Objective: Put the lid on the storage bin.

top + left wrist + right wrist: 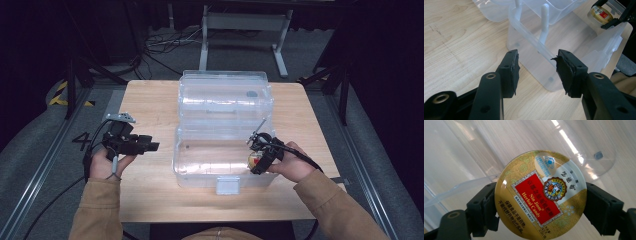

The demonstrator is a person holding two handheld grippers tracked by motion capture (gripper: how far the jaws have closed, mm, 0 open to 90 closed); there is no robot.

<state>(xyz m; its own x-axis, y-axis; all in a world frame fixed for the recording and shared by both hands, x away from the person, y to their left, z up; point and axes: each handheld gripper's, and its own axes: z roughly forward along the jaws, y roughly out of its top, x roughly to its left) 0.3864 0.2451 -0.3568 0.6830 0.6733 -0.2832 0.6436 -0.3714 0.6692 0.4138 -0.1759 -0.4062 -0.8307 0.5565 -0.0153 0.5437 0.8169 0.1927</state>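
High view showed the right gripper [258, 159] at the lower right of the frame, jaws clamped on the rim of a round herbal candy tin [254, 160], poised over the right end of the clear plastic storage box [200, 150]; the box interior lay directly beneath it. The left gripper [145, 145] waited at left, jaws parted and empty, pointing at the box wall; the right hand [295, 162] was plainly nearer.

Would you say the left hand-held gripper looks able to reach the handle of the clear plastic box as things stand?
Probably yes. The left hand-held gripper is open and empty, beside the clear plastic box, and the white handle stands unobstructed ahead. The right hand-held gripper holds the candy tin at the far end.
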